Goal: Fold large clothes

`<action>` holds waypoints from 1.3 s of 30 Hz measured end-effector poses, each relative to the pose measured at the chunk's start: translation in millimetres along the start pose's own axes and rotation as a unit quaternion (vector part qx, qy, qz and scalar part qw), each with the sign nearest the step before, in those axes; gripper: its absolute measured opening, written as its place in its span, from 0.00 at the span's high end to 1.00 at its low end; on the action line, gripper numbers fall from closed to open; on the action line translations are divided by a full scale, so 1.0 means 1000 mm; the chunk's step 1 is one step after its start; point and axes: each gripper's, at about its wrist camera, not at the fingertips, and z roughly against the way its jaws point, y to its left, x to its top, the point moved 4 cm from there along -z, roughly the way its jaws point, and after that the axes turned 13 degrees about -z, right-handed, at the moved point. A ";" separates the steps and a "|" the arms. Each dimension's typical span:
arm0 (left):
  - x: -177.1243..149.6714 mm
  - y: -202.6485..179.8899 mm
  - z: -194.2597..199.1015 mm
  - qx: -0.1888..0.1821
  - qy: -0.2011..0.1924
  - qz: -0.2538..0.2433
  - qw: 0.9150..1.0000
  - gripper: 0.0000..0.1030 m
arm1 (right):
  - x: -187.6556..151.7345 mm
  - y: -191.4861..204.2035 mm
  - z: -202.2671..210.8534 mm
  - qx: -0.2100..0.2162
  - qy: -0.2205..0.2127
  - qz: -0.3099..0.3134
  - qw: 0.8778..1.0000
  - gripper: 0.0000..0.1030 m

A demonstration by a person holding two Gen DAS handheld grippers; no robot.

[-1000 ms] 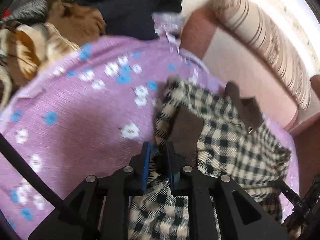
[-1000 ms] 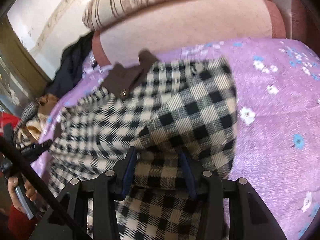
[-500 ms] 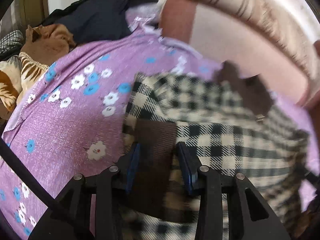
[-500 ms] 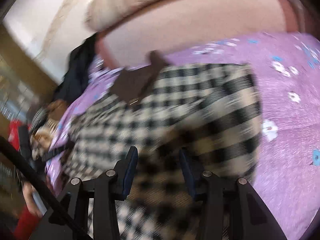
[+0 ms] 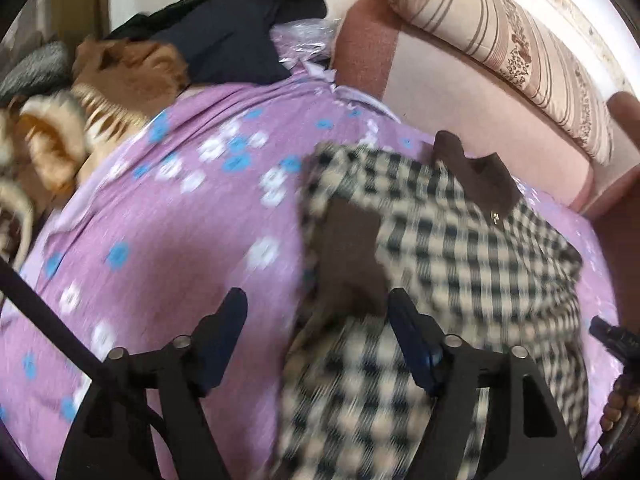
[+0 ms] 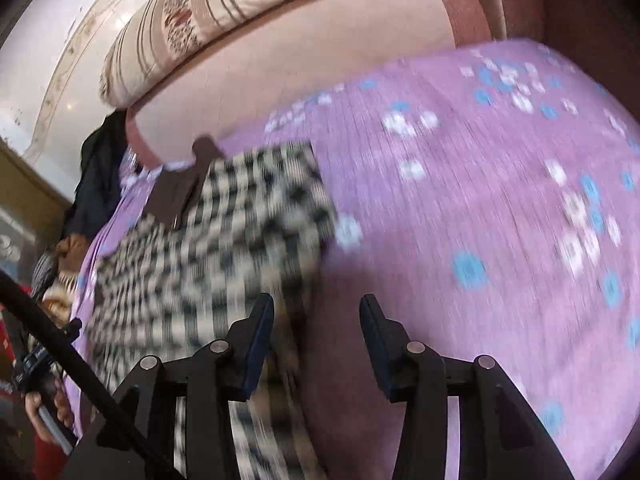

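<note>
1. Since a second ago my left gripper (image 5: 316, 320) has let go: its fingers (image 5: 226, 324) were pinched on the brown-lined cuff and have just been opening, and now stand wide with the cuff lying loose between them, pressed by neither.
2. Over the same second my right gripper (image 6: 316, 332) has slid off the cloth toward the bare sheet; its fingers (image 6: 260, 332) stand roughly half open and hold nothing, with the shirt's edge just beside the left one.
3. The checked shirt (image 5: 460, 264) lies on the bed with sleeve and side turned in over the body, its brown collar (image 5: 480, 180) toward the headboard. I judge I released it here so the fold stays put.
4. It looks partly folded; a lengthwise fold is probably left to do, and that calls for fresh grips at the hem.
5. Under it the purple flowered sheet (image 5: 160, 240) gives a flat surface to fold on.
6. Beyond the sheet, a pink headboard (image 5: 460, 92) carries a striped bolster (image 5: 500, 40); dark and tan garments (image 5: 180, 52) are heaped at the far corner, probably waiting their turn.
</note>
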 end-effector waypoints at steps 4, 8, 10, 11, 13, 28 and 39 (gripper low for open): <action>-0.054 0.022 0.008 -0.062 0.041 0.044 0.996 0.30 | -0.035 -0.031 0.000 0.035 0.067 -0.042 0.996 0.51; -0.095 0.023 0.020 -0.128 0.046 0.068 0.988 0.31 | -0.060 -0.050 -0.001 0.104 0.102 -0.101 0.984 0.50; -0.111 0.018 0.033 -0.161 0.047 0.072 0.983 0.31 | -0.075 -0.055 0.004 0.131 0.121 -0.119 0.977 0.50; -0.120 0.014 0.037 -0.176 0.048 0.075 0.980 0.31 | -0.085 -0.057 0.007 0.142 0.129 -0.122 0.974 0.50; -0.140 0.007 0.049 -0.208 0.054 0.074 0.974 0.39 | -0.106 -0.059 0.015 0.160 0.144 -0.120 0.969 0.50; -0.249 -0.025 0.115 -0.254 0.026 0.089 0.963 0.41 | -0.242 -0.069 0.080 0.230 0.176 -0.115 0.950 0.52; -0.251 -0.033 0.118 -0.139 0.030 0.115 0.983 0.74 | -0.275 -0.048 0.088 0.158 0.100 -0.078 0.979 0.78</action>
